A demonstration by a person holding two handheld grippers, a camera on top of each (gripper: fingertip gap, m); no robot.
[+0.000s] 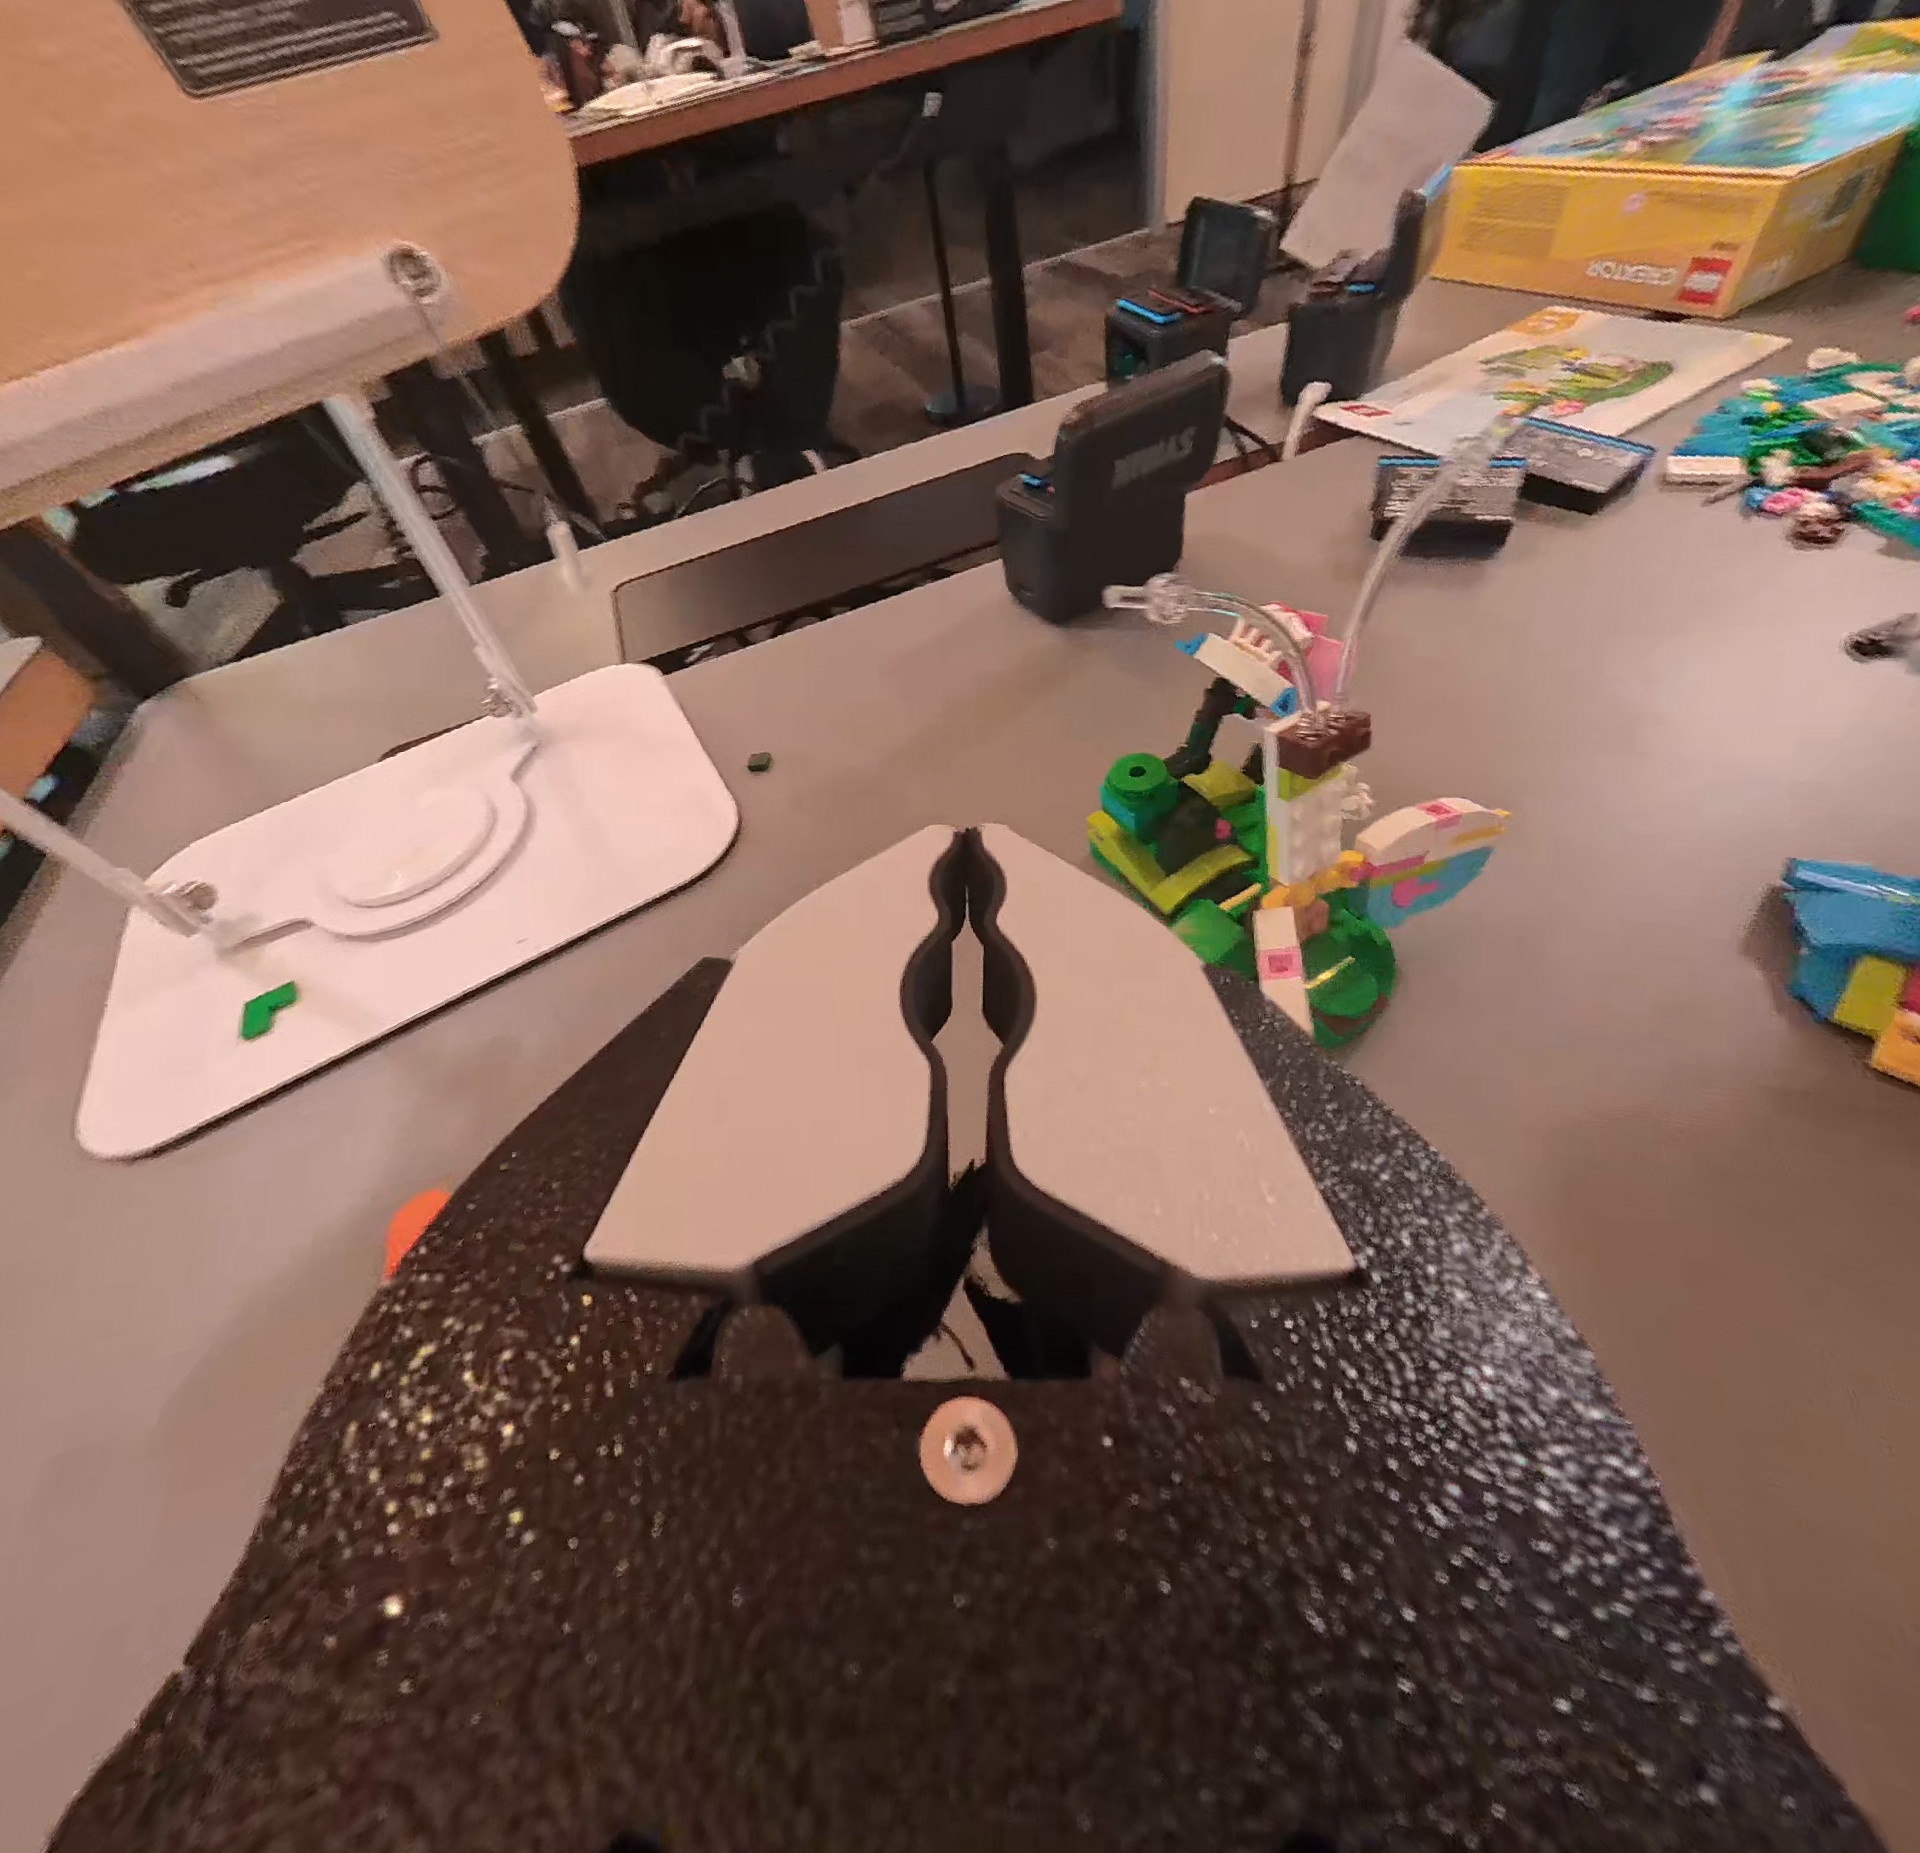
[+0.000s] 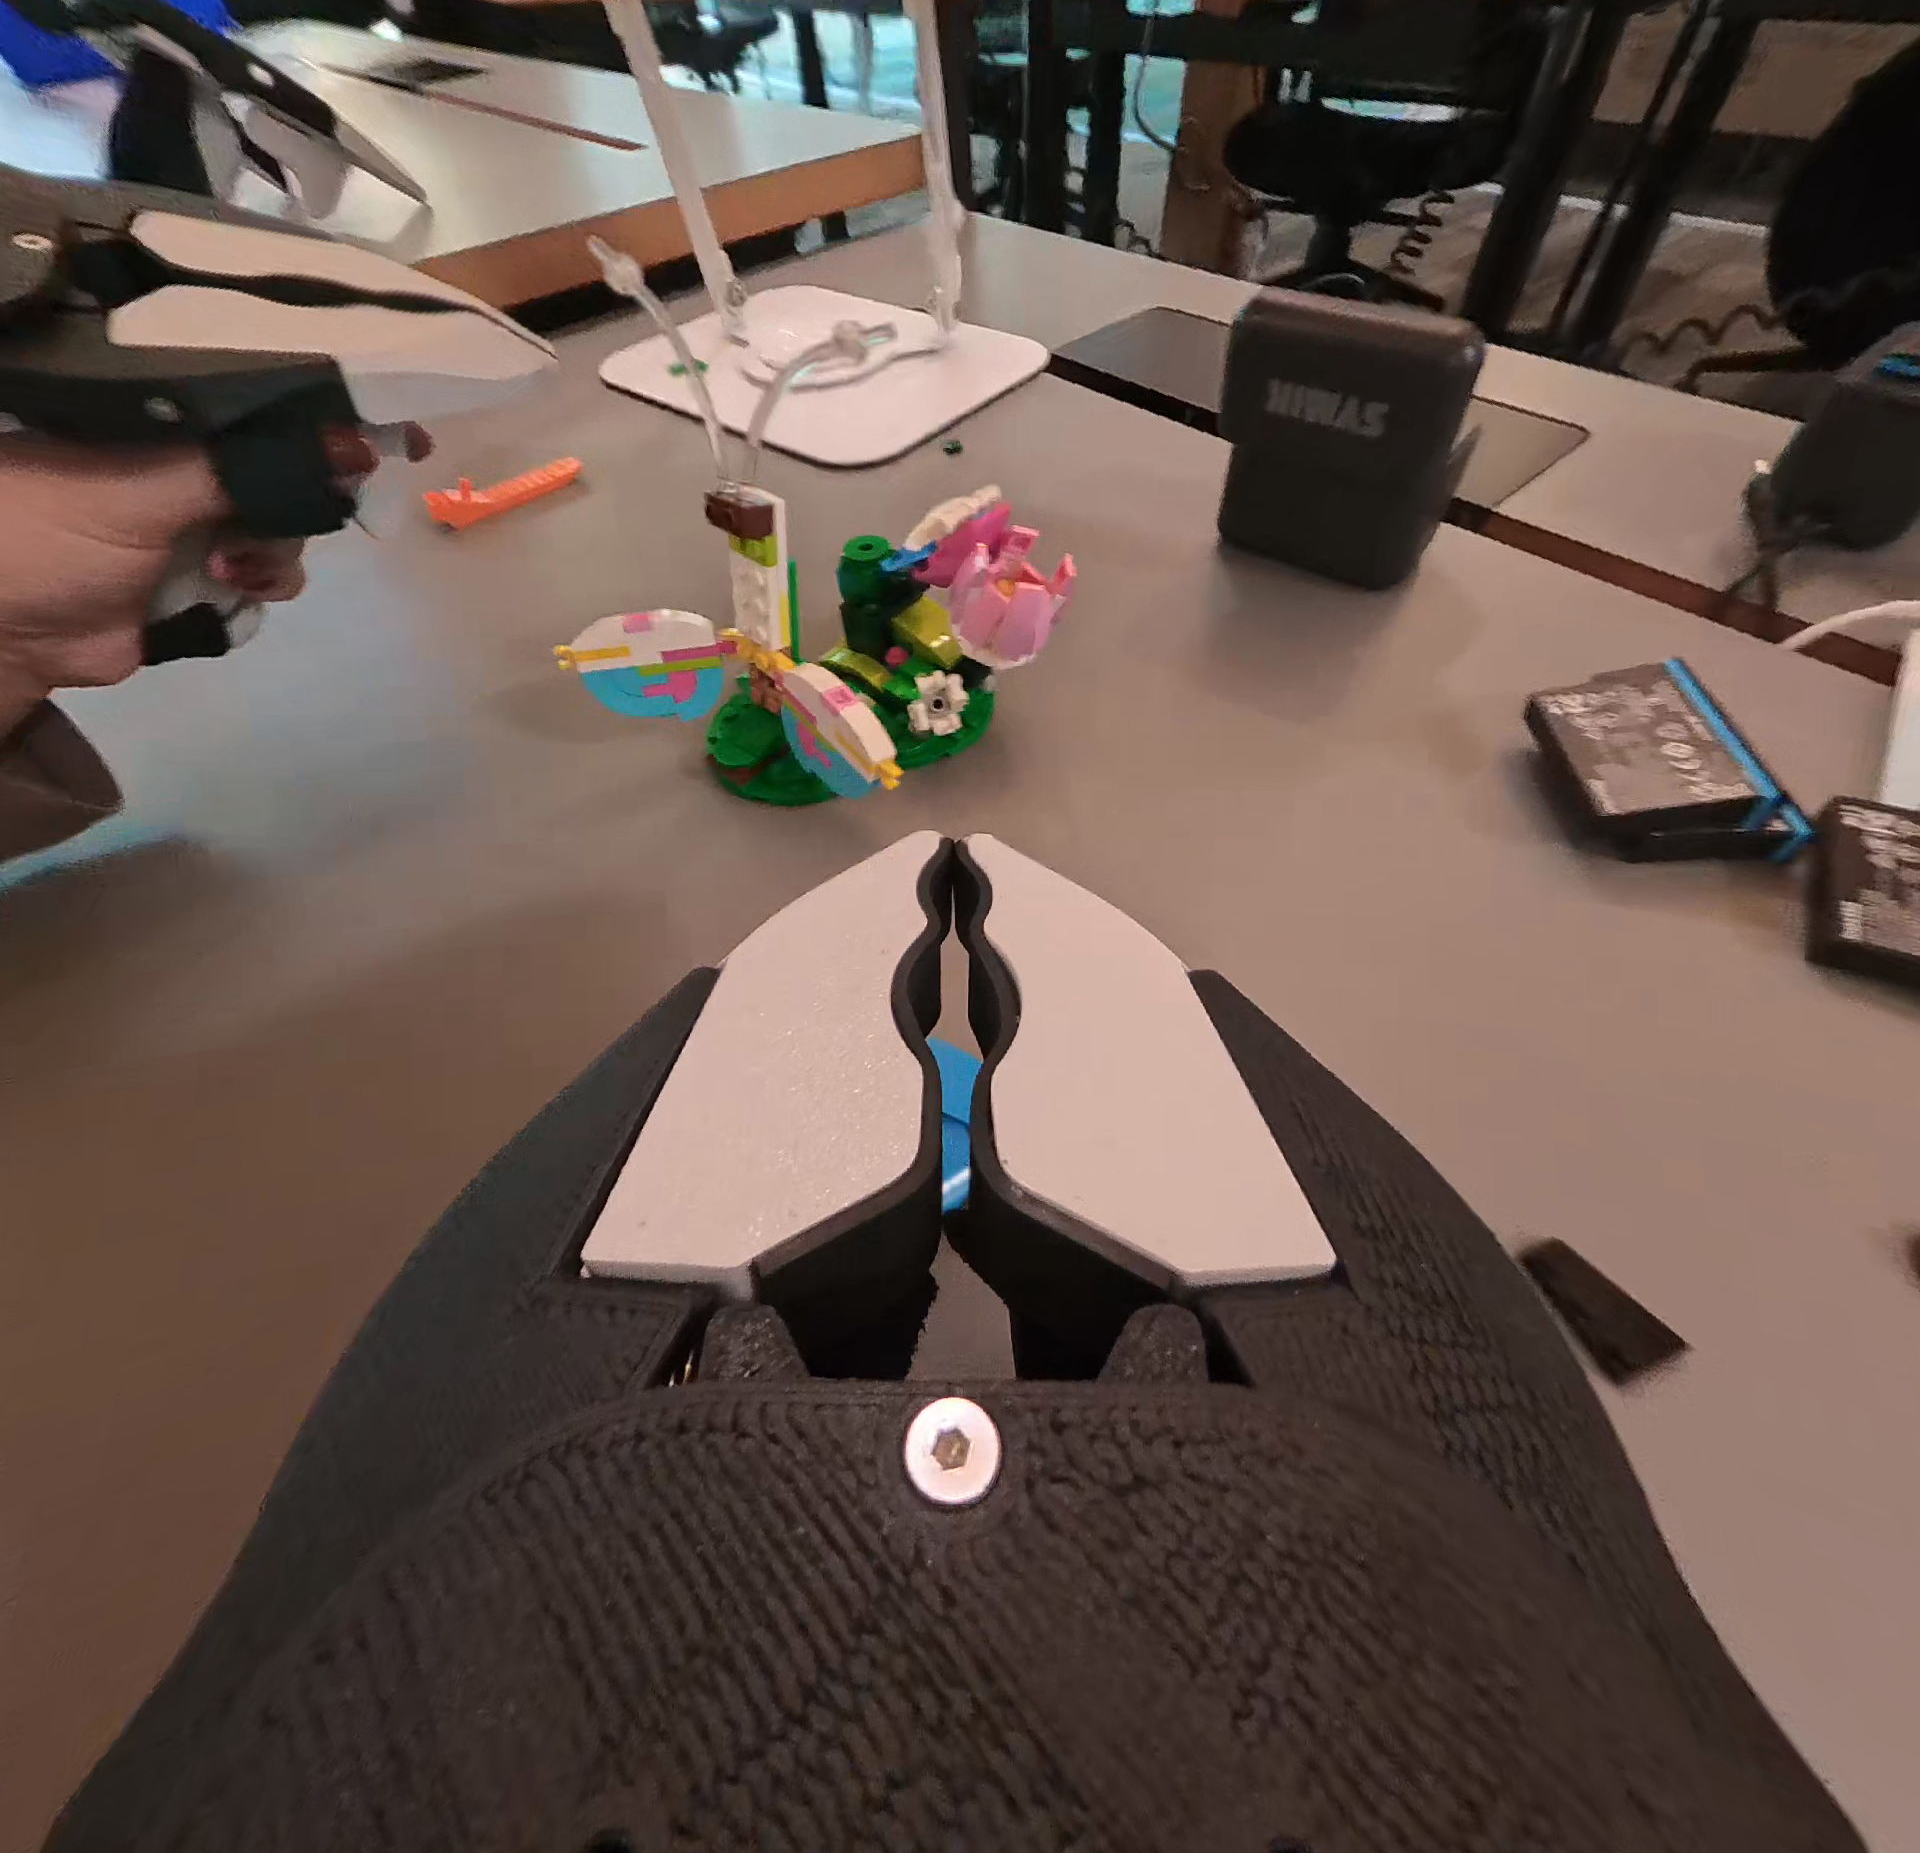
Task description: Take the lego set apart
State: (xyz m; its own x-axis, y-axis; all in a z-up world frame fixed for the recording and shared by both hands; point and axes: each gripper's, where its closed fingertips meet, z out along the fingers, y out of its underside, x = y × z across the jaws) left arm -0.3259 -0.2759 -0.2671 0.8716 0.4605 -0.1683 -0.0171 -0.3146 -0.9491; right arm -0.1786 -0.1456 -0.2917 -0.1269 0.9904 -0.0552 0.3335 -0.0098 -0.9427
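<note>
We are holding the left gripper (image 1: 964, 847) above the grey tabletop (image 1: 1558, 1128), and its jaws are pressed together at the tips with nothing between them. To the left of these jaws a white stand base (image 1: 416, 889) is lying on the tabletop, and a small green piece (image 1: 268, 1008) is resting on its near corner. Just ahead of the tips, slightly left, a tiny dark green piece (image 1: 760, 761) is sitting alone. To the right of the jaws, and a little ahead of them, the lego set (image 1: 1262, 847) is standing upright on its green base, with clear curved stems rising from a brown brick on top. It is near the jaws but not touching them. Farther right, loose bricks (image 1: 1860, 962) are lying at the edge of the view, and behind them a yellow box (image 1: 1662, 214) is resting.

In the right wrist view we are keeping the right gripper (image 2: 954, 847) low over the tabletop, jaws closed at the tips; something blue (image 2: 954, 1107) is showing in the gap farther back, but we cannot tell what it is. The lego set (image 2: 821, 660) is standing ahead of these jaws, slightly left, clearly apart. Left of it an orange tool (image 2: 499, 492) is lying flat. To the right, a dark grey case (image 2: 1345, 442) is standing, and black flat packs (image 2: 1662, 749) are lying beyond it.
</note>
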